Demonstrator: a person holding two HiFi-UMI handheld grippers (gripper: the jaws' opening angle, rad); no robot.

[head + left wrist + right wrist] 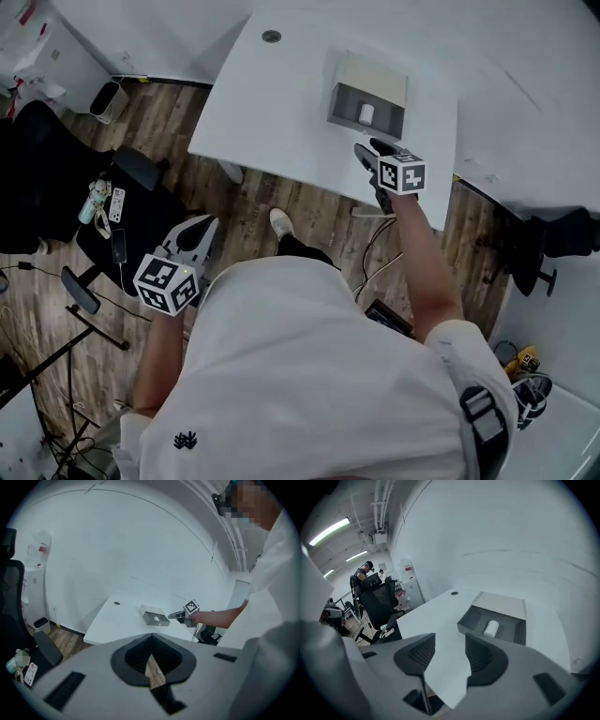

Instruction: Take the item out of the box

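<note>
Two jaws of the right gripper (450,641) stand apart with nothing between them; only bare white table (281,112) shows through the gap. The open grey box (468,620) sits just beyond, at the gripper's 12 o'clock, with its lid (501,604) folded back on the far side. The task's item, a small white cylinder (491,628), rests inside the box near the middle, apparently on its side.

To do the reach well, I judge the gripper should rise over the near wall, which stands between the jaws and the cylinder, then come down from above with the pads straddling its round flanks. A slow, centred close seems wise, since a round thing may roll away. The box looks light and may slide or lift along with the item.

The left gripper (151,641) is closed on nothing and hangs low at the person's 8 o'clock over the wooden floor (244,202), well apart from the table.

A cable grommet (271,37) lies at the table's 11 o'clock, clear of the path. Off the table, a waste bin (110,100) and a black office chair (37,178) stand at 9 to 10 o'clock; nothing on the tabletop blocks the approach
</note>
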